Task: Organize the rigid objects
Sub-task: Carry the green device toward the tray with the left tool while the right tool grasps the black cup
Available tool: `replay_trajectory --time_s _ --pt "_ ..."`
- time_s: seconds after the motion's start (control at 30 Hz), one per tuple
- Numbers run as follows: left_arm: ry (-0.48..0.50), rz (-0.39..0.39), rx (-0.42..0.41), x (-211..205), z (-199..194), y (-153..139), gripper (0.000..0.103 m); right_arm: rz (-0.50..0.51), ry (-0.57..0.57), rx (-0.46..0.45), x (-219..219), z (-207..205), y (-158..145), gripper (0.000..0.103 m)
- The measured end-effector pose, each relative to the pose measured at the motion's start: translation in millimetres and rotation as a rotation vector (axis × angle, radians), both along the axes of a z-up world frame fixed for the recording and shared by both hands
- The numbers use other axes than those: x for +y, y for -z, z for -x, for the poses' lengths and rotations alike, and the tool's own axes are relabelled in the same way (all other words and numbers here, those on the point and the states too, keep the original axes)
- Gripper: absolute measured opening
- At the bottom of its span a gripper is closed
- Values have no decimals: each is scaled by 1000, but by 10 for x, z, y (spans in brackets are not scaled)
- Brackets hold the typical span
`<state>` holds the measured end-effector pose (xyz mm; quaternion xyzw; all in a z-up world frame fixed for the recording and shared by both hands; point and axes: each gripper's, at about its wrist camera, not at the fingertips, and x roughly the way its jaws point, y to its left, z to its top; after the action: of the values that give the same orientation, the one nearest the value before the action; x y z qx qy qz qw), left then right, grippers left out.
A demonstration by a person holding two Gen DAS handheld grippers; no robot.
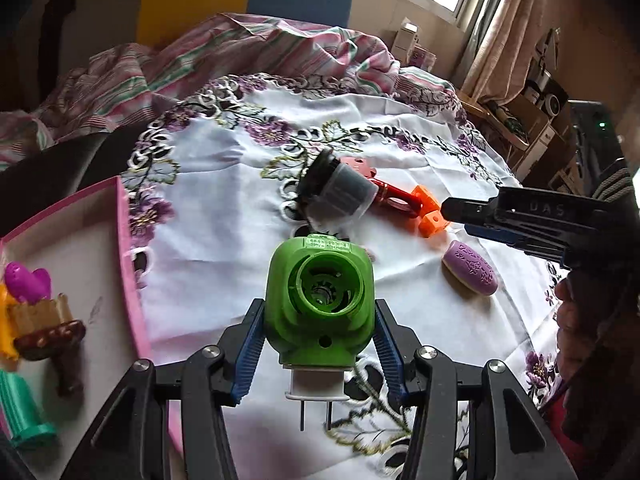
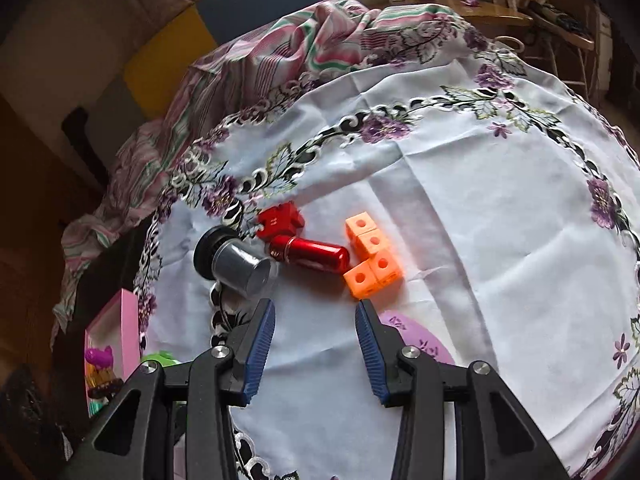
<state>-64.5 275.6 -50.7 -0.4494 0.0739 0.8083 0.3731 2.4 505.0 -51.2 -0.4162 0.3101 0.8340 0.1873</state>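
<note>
Embroidered tablecloth point(image 1: 224, 216) | left gripper point(image 1: 320, 316) clamps green plug-in device point(image 1: 320, 300) beside pink box point(image 1: 124, 264) | right gripper point(image 2: 316, 312) empty, jaws apart.

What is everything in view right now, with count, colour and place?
plug-in device: 1, green with white plug, between the left gripper's pads
jar: 1, clear with black lid, lying on its side mid-cloth
cylinder: 1, red metallic, lying between jar and orange cubes
red block: 1, red, just behind the cylinder
linked cubes: 1 cluster, orange, right of the cylinder
oval piece: 1, lilac with pattern, right of the green device
box: 1, pink rim, left edge, holding several small toys
tablecloth: 1, white with purple flowers, under everything
striped cloth: 1, pink and green, bunched at the far side
left gripper: shut on the green device
right gripper: open, empty, above the cloth
</note>
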Motion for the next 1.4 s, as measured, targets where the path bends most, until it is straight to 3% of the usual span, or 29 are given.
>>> replay_trajectory --time_s 0.23,0.43,0.57,0.87,1.1,1.23,1.4 --pt "-63 -40 5 -611 -28 -119 52 -173 -265 -101 -491 467 41 42" --pt "-132 -89 -13 -1073 6 -204 52 -327 -475 -192 -664 1001 93 42" --pt "-177 -102 -12 -1362 25 -247 52 -434 -531 -249 -683 1265 188 50" --pt "-281 -96 -25 -1873 51 -201 52 -439 -506 -297 -679 1521 375 45" --pt "-348 -91 -7 -2198 39 -228 52 -321 -496 -210 -973 1092 188 45" --pt "-385 -81 -7 -2384 7 -207 52 -242 -514 -186 -1199 768 225 45" --pt "-426 -72 -16 -2570 -33 -177 52 -260 -508 -185 -1312 605 329 45"
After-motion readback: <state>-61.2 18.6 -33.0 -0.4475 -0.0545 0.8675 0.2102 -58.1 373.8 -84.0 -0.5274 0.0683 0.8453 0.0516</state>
